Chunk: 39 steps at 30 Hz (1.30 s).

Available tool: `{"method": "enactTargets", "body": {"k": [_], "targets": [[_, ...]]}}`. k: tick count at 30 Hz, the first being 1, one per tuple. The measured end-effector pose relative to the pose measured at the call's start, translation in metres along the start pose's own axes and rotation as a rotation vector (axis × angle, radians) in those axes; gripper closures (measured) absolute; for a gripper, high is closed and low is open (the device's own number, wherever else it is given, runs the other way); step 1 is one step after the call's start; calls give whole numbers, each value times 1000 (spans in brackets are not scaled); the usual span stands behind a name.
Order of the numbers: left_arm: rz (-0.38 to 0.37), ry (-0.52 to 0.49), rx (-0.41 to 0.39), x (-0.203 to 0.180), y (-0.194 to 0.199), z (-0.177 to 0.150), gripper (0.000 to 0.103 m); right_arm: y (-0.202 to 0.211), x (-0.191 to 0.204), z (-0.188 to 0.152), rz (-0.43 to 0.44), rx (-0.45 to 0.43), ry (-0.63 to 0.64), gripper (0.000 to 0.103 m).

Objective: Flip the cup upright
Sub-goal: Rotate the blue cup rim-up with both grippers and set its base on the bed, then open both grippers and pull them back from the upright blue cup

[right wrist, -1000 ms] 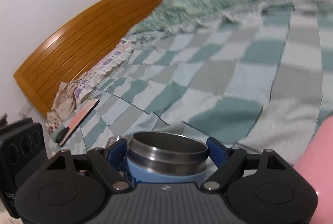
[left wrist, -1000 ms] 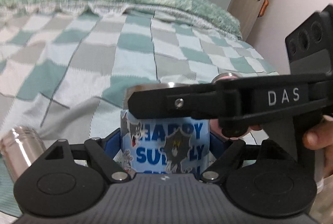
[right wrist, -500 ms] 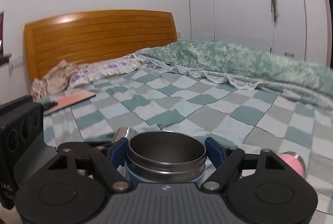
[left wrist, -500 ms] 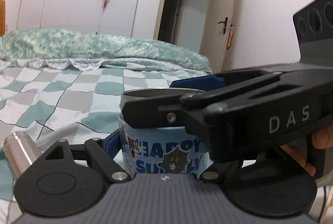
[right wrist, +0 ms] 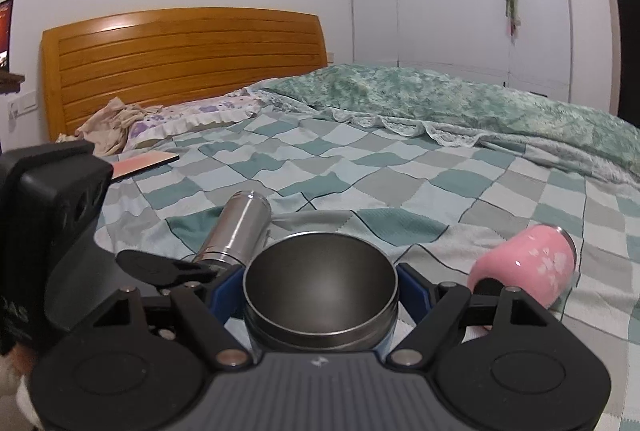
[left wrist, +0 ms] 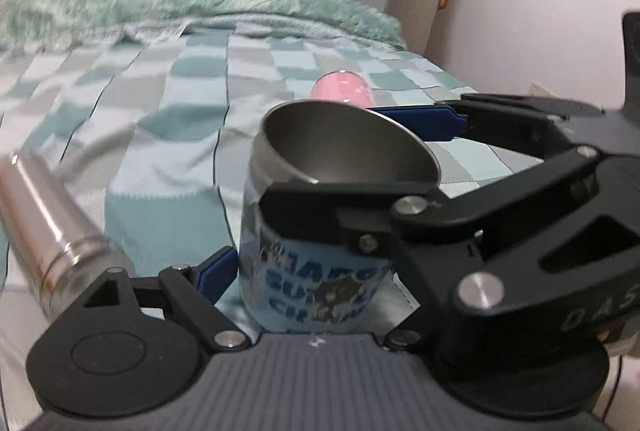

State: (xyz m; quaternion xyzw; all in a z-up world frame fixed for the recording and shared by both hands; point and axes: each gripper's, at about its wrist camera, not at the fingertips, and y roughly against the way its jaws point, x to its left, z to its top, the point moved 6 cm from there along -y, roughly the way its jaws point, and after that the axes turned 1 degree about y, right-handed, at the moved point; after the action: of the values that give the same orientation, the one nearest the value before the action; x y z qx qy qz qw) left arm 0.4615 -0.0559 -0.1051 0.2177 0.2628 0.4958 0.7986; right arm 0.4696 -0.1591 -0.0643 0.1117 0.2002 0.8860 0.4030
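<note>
A blue cartoon-print steel cup (left wrist: 312,255) stands mouth up on the checked bedspread (left wrist: 168,87). In the right wrist view its open steel mouth (right wrist: 320,287) sits between the blue pads. My right gripper (right wrist: 320,291) is shut on the cup near the rim; its fingers (left wrist: 420,215) cross the left wrist view. My left gripper (left wrist: 316,271) frames the cup's lower body; one blue pad (left wrist: 216,271) stands a little off the cup's left side, the other is hidden.
A silver flask (left wrist: 48,227) lies on its side left of the cup, and it shows in the right wrist view (right wrist: 236,235). A pink cup (right wrist: 528,267) lies on its side to the right. Headboard (right wrist: 180,63), pillows, folded duvet and wardrobe lie beyond.
The cup has settled mouth up on the bed. The left gripper's pad has come slightly off the cup and its view tilted down; the right gripper still holds the rim.
</note>
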Motion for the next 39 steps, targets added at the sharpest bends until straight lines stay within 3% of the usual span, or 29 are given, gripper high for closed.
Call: {"method": "enactTargets", "body": {"k": [2,5,7,16,19,24,31,35,39], "targets": [[30,32,13,1,3,-3,10,0,1,0,-2,9,7,23],[45,20,-26,-3,7,-6,19,-3,4,3,-7,33,21,23],[55,8,-40,-6,9,-7,19,-3,3,5,-12,49,9,23],[89,31,-18,-8,8,-5,13,0,5,7,-24,82,-6,22],[115,50,-37,-7,15,-1,12,3,2,7,-39,94,-41,9],[144,45,-87,-12,43,-1,0,23,0,10,-42,65,-90,8],[301,53,-177,-3,101,-9,0,73,10,18,-123,-10,-95,1],[361,89,-261,1,139,-13,0,106,16,16,-220,-37,-128,1],[400,78,-300,-2,166,-16,0,132,21,8,-264,-53,-164,0]]}}
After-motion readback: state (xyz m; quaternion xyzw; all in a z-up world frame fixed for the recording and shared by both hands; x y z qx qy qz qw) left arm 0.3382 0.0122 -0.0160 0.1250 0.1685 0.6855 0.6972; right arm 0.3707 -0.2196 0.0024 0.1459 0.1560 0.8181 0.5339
